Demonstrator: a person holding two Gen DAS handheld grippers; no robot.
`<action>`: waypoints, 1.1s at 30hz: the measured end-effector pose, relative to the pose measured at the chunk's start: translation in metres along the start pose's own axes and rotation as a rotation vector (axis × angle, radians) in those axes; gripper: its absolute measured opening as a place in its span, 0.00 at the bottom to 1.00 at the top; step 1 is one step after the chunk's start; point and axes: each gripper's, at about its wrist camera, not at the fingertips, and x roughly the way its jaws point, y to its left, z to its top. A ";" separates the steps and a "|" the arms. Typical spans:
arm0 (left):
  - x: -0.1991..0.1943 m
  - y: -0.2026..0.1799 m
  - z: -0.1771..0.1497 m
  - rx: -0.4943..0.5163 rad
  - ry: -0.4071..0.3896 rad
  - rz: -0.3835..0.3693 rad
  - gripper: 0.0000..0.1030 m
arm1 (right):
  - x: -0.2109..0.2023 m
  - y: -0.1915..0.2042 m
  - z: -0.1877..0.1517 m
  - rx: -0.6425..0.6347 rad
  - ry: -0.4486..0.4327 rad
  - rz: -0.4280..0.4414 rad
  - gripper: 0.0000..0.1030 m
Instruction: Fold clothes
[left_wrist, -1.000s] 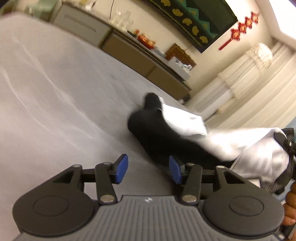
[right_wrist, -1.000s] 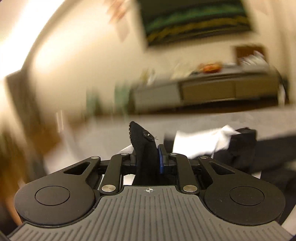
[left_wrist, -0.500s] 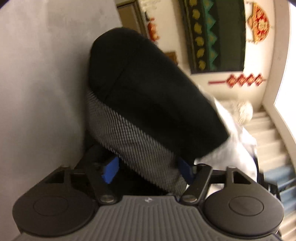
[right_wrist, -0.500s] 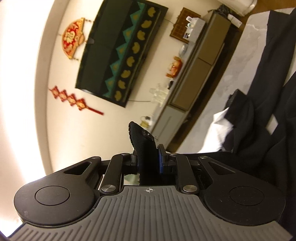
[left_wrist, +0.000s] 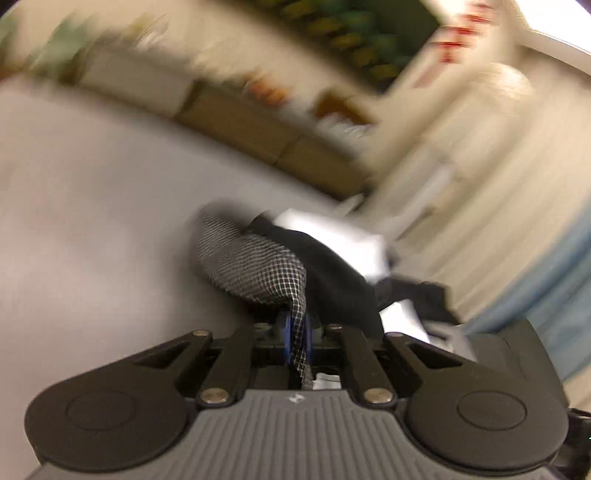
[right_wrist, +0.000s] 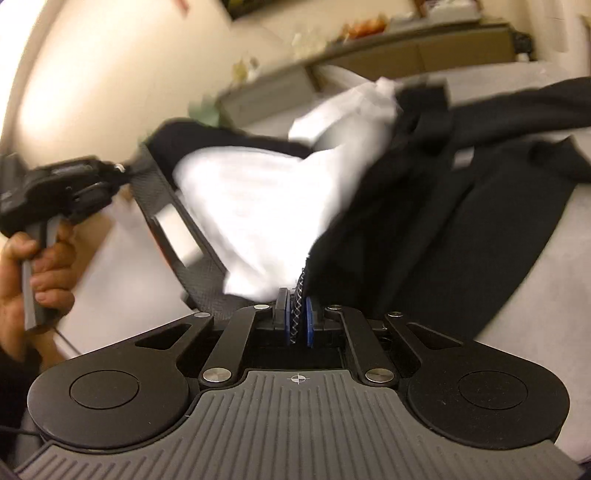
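Garment (right_wrist: 424, 206) (black, white lining, checked trim) hangs limp over the grey bed (left_wrist: 92, 221), pinched at its trim by left gripper (left_wrist: 295, 334), whose jaws just closed, and right gripper (right_wrist: 296, 319); soft, light, best held by edges.

It looked like a room in a home. A long low cabinet (right_wrist: 417, 55) stood by a cream wall (right_wrist: 110, 74), with small bottles and bright things (right_wrist: 364, 26) on top, too blurry to name. A dark picture with green and yellow shapes (left_wrist: 354, 33) hung above it, and a red hanging decoration (left_wrist: 458, 44) was beside that. Pale curtains (left_wrist: 476, 155) hung at one side. Clothes (right_wrist: 480, 192) lay on a wide grey bed-like surface (left_wrist: 92, 221).
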 end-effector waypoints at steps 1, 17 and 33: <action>0.001 0.012 -0.007 -0.035 -0.005 0.005 0.07 | -0.001 0.005 0.003 -0.036 0.008 0.001 0.16; 0.004 -0.021 -0.020 0.145 -0.110 -0.030 0.08 | 0.087 0.164 0.212 -0.814 0.095 -0.127 0.80; -0.047 -0.014 -0.002 0.255 -0.268 0.092 0.07 | 0.261 0.157 0.261 -0.907 0.251 -0.285 0.00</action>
